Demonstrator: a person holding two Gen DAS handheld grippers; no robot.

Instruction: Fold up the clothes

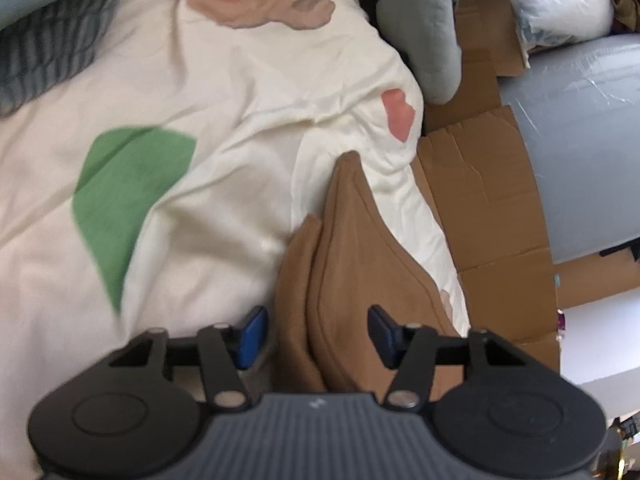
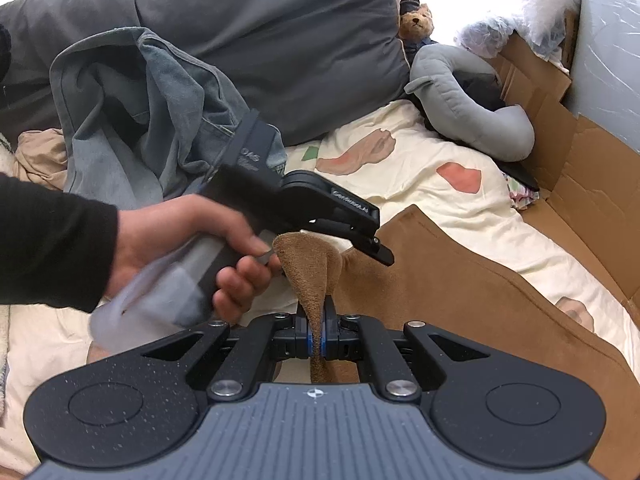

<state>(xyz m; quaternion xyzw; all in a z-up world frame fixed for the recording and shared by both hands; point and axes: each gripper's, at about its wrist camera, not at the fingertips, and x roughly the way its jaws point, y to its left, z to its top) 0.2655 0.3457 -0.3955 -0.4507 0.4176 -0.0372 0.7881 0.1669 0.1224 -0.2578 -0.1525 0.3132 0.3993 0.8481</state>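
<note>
1. We saw a bed (image 2: 472, 216) covered by a cream quilt (image 1: 224, 92) printed with green, pink and tan patches, which carried everything else.
2. A dark grey pillow (image 2: 280, 40) lay along the bed's far edge, with a crumpled blue-grey denim garment (image 2: 132, 112) heaped in front of it towards the far left corner.
3. Flattened brown cardboard (image 2: 580, 176) lined the bed's right edge, and a grey plush toy (image 2: 472, 100) with a small teddy bear (image 2: 416, 20) above it sat at the far right corner.
4. The brown garment (image 2: 460, 288), the piece being folded, lay spread near the bed's right edge, reaching from the near edge towards the middle.
5. A person's hand (image 2: 180, 248), in a black sleeve (image 2: 52, 240), held the left claw (image 2: 380, 254) just above the brown garment.
6. In its own view the left claw (image 1: 316, 332) stood partly apart, with folds of the brown garment (image 1: 352, 264) between its blue pads (image 1: 254, 330); the pads were not pressing the cloth.
7. The right claw (image 2: 319, 334) was clamped tight on a raised fold of the brown garment, which stood up between its pads as a narrow ridge.
</note>
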